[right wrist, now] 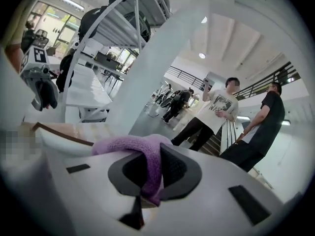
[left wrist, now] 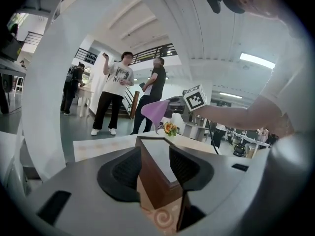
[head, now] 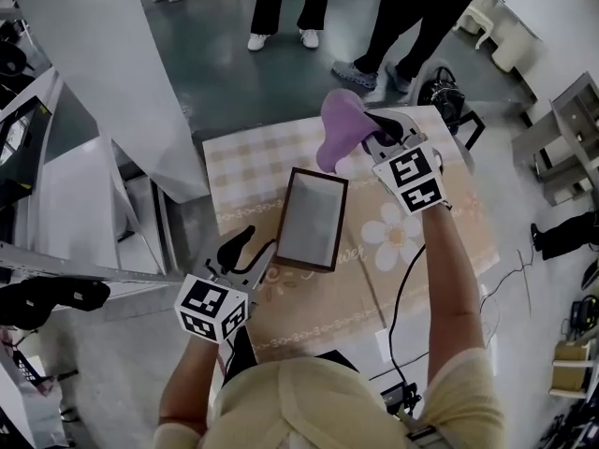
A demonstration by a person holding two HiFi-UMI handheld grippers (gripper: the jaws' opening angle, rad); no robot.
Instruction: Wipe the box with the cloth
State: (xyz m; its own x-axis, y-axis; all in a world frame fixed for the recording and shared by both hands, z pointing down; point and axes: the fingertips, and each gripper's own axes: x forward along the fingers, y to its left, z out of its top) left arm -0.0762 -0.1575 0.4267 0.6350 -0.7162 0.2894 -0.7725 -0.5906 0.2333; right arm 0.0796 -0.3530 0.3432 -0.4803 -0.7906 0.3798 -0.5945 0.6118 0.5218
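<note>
The left gripper (head: 251, 249) clamps the near corner of the box (head: 314, 218) on the table (head: 440, 241). The right gripper (head: 374, 131) pinches the cloth (head: 342, 129) above its far end. Wiping pressure could twist the box out of that corner hold.

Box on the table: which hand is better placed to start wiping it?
Right. The right gripper is shut on the purple cloth by the far end of the box; the left gripper grips its near corner, likely steadying it.
</note>
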